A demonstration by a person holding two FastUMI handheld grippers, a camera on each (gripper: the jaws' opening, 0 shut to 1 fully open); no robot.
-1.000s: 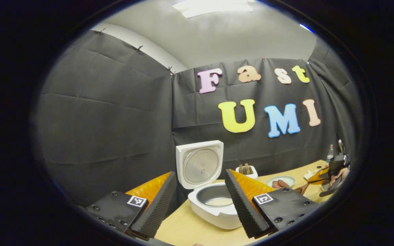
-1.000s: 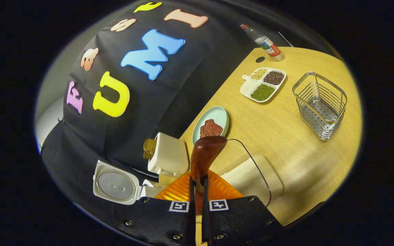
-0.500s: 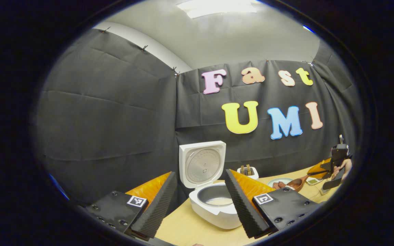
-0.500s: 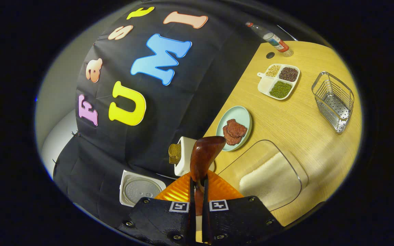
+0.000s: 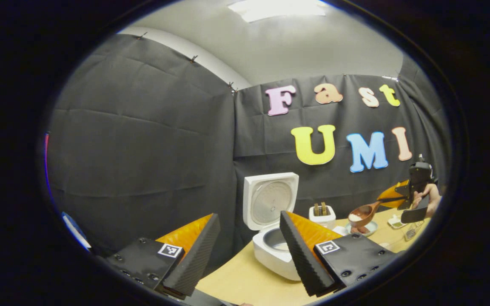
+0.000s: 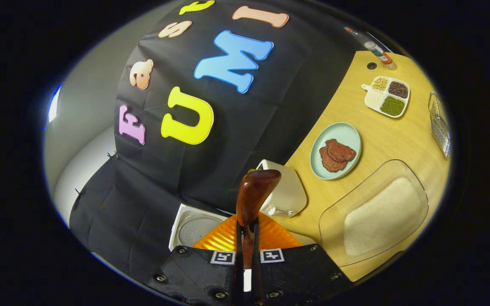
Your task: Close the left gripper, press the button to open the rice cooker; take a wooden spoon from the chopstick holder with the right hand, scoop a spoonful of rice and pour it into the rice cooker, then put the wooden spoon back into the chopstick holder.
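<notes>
One spoonful of rice is riding in the wooden spoon (image 5: 360, 213), level to avoid spilling; right tongs (image 6: 245, 250) are clamping its handle near the open rice cooker (image 5: 272, 250); left tongs (image 5: 245, 250) are gaping, empty.

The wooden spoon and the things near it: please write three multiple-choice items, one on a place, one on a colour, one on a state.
1. Where is the wooden spoon?
A. In the wire holder
B. Between the right gripper's fingers
C. Flat on the table

2. What colour is the plate holding the meat?
A. Pale green
B. Red
C. Black

3. How is the rice cooker's lid?
A. Shut
B. Standing open
C. Lying on the table

Answers:
1 B: the right gripper pinches the handle.
2 A: the rim looks pale green in the right gripper view.
3 B: the lid stands upright behind the pot in the left gripper view.
</notes>
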